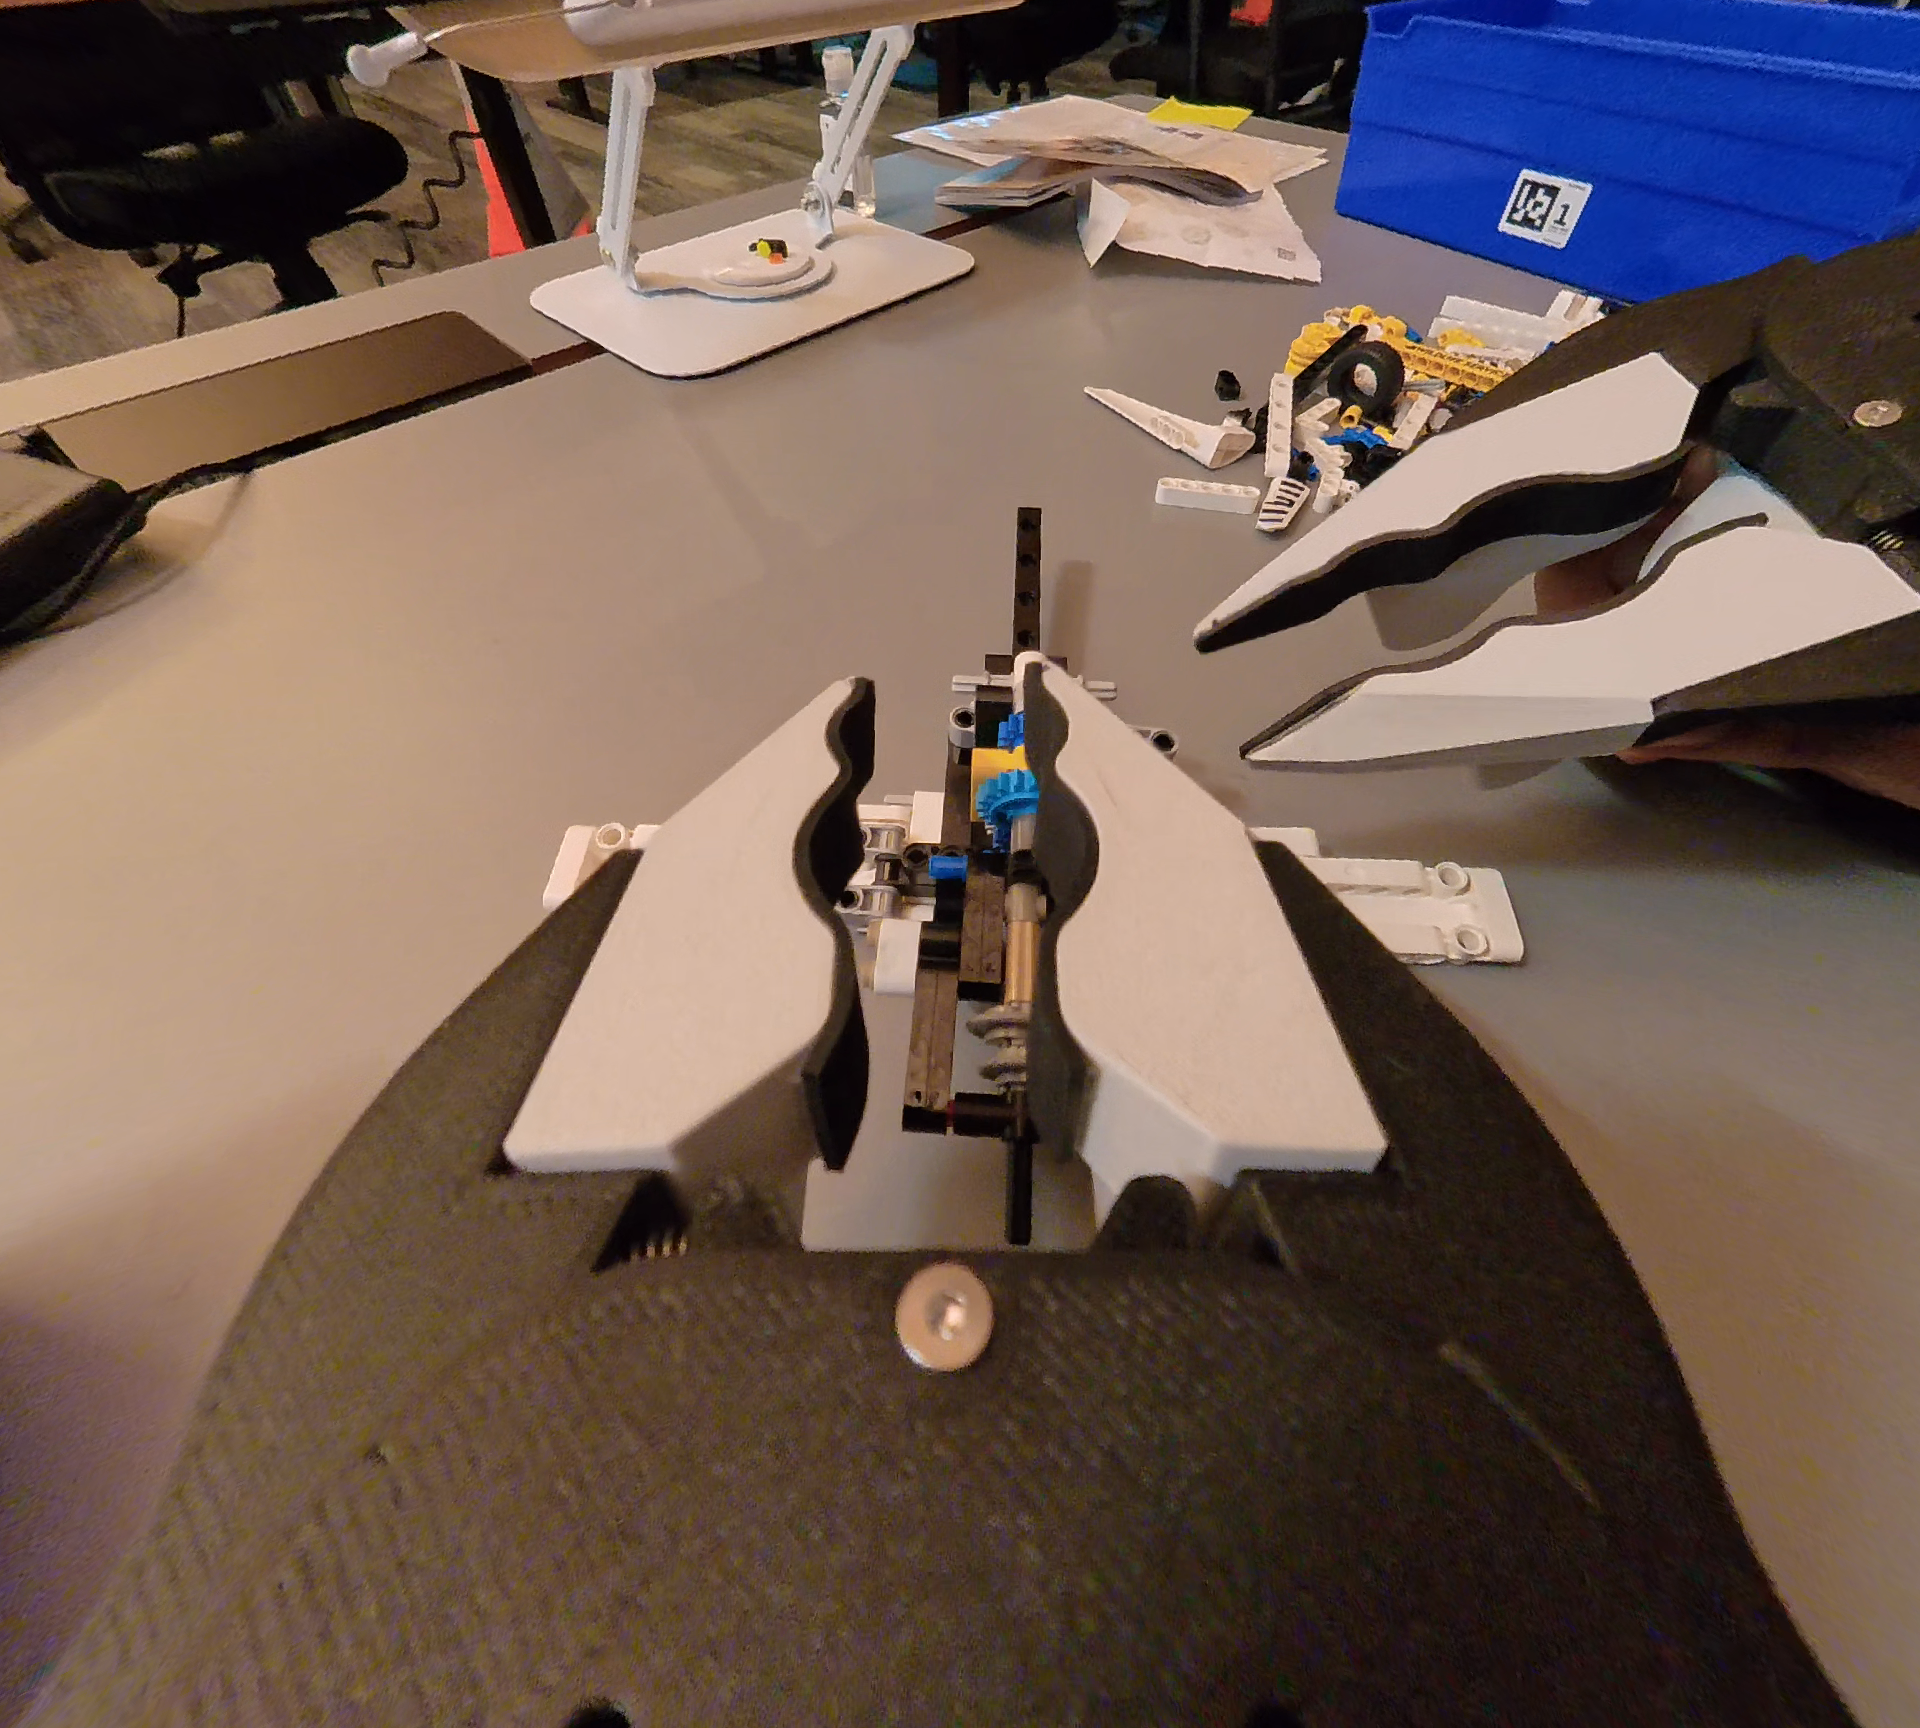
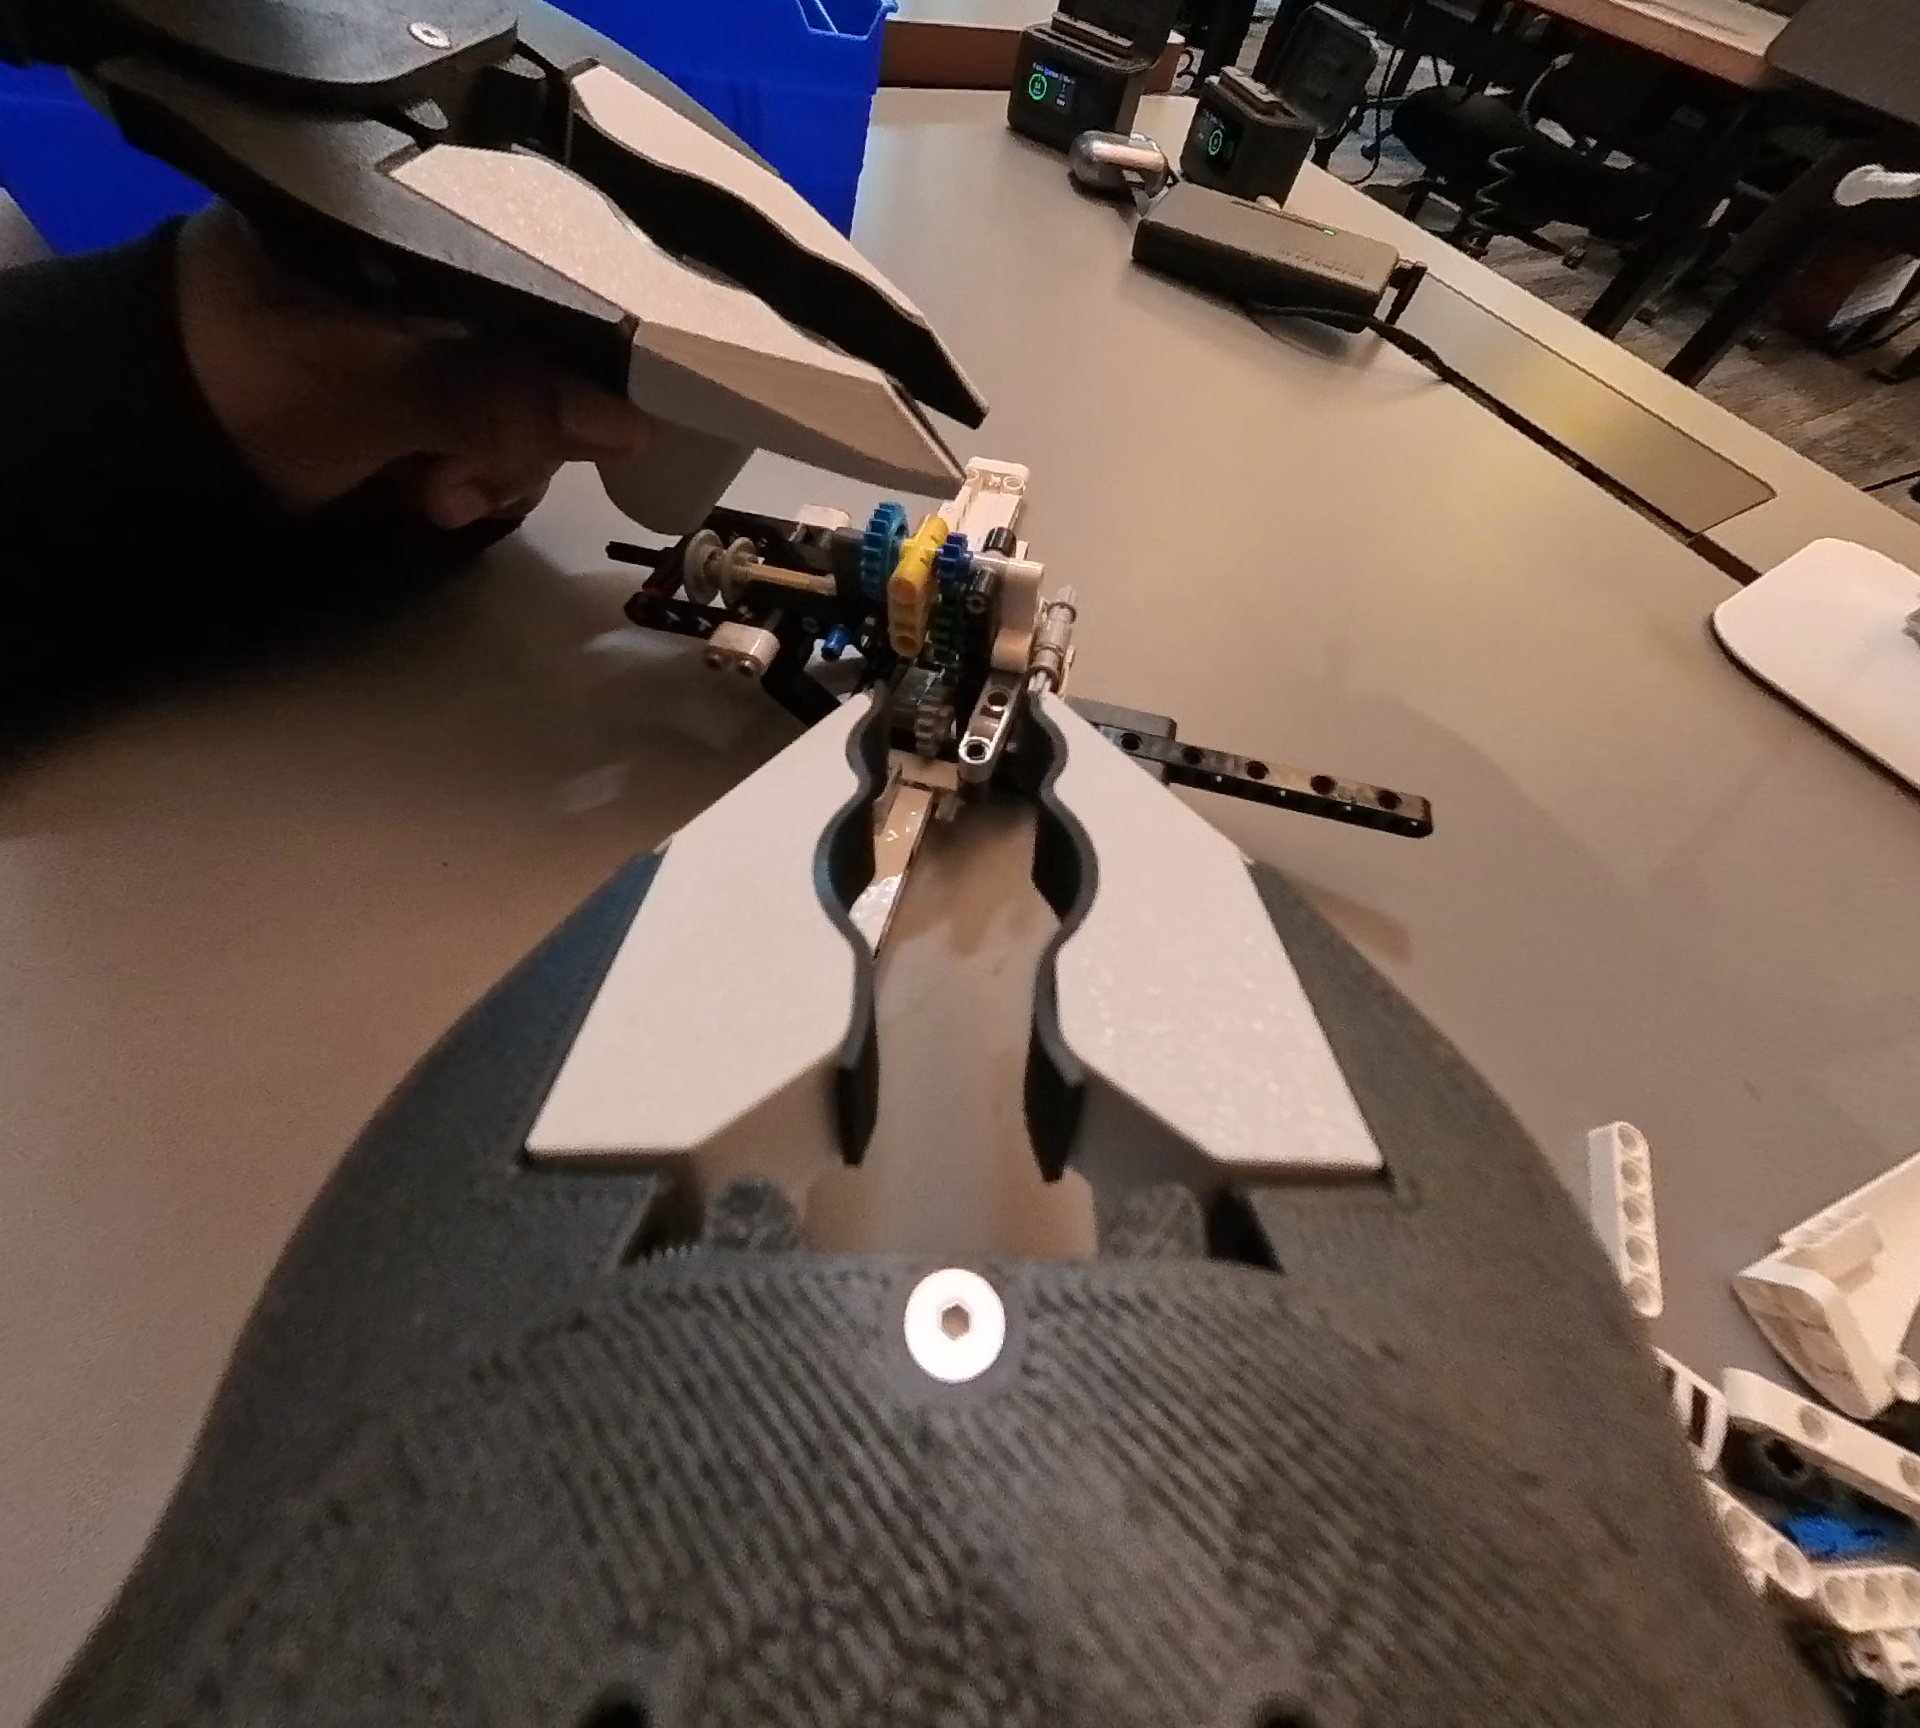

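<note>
A small building-brick assembly (image 1: pixel 977 930) with blue gears, a yellow piece, a grey axle and white side panels lies on the grey table (image 1: pixel 520 639). A black holed beam (image 1: pixel 1029 577) sticks out of its far end. My left gripper (image 1: pixel 951 686) straddles the assembly's middle. Its right pad (image 1: pixel 1060 805) lies against the gears and axle, and a gap shows at the left pad, so it is open. My right gripper (image 2: pixel 956 728) is open and empty, with its tips just short of the assembly (image 2: pixel 914 587). In the left wrist view the right gripper (image 1: pixel 1224 696) hangs to the right of the assembly.
A blue bin (image 1: pixel 1662 120) stands at the back right. A pile of loose white, yellow and black pieces (image 1: pixel 1351 400) lies in front of it. A white stand (image 1: pixel 748 276) and papers (image 1: pixel 1122 172) are farther back. Black chargers (image 2: pixel 1091 68) and an adapter (image 2: pixel 1257 255) sit beyond. The grippers' ends are close to 6 cm from one another.
</note>
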Available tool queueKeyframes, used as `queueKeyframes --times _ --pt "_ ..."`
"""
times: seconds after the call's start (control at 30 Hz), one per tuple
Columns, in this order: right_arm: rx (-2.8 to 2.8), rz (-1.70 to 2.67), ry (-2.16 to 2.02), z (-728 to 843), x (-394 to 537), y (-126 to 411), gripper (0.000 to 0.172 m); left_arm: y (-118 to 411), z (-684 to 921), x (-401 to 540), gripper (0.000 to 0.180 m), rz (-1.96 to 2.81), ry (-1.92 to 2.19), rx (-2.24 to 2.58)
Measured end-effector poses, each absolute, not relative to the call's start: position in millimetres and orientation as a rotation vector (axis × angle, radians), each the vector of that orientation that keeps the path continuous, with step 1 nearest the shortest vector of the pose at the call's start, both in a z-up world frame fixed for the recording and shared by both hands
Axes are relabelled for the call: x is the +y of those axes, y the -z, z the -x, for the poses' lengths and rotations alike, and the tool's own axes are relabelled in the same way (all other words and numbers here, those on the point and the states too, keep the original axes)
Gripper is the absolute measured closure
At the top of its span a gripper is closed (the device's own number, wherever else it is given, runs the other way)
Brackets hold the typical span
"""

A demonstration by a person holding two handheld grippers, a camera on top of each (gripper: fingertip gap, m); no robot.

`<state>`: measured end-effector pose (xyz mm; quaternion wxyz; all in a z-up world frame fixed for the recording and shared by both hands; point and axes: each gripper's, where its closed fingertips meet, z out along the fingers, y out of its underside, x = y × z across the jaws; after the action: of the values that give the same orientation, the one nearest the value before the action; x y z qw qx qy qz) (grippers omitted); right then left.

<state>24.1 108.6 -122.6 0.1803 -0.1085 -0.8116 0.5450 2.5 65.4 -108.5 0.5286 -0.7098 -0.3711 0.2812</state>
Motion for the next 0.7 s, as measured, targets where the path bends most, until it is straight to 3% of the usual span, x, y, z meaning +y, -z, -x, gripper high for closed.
queueKeyframes --times 0.27,0.7 --pt "-2.313 0.392 -1.682 -27.1 114.1 114.9 0.127 92.4 -10.1 70.5 0.14 1.586 -0.614 -0.807" --pt "-2.488 0.399 -1.515 -32.8 108.2 140.8 0.123 80.2 -7.7 56.5 0.141 1.449 -0.552 -0.849"
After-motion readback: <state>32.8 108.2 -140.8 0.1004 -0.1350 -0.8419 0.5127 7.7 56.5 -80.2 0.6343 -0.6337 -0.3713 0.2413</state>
